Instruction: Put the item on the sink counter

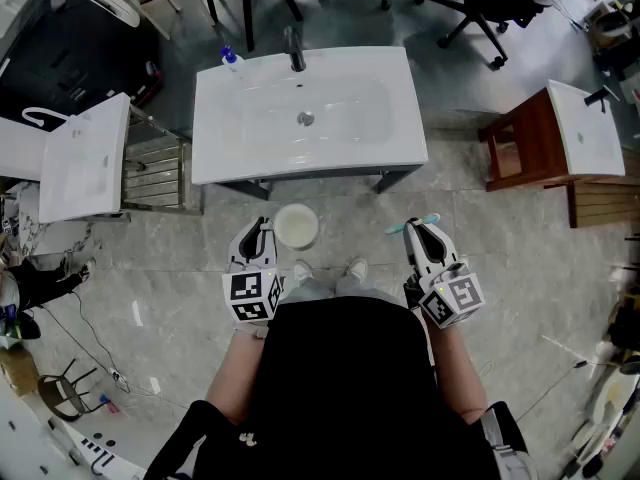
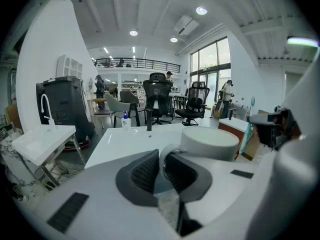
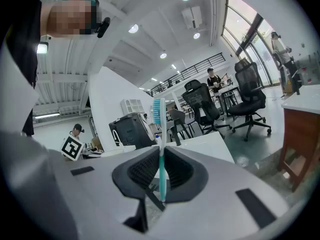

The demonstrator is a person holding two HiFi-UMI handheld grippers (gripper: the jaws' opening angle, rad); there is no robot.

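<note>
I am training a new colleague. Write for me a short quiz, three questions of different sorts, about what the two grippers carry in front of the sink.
1. Multiple choice: what does the right gripper hold?
A) a spoon
B) a toothbrush
C) a pen
2. True or false: the cup already stands on the sink counter.
3. Fill the gap: the fingers of the left gripper pinch the cup by its ______.

Key
1. B
2. False. The cup is held above the floor, in front of the counter.
3. handle
</note>
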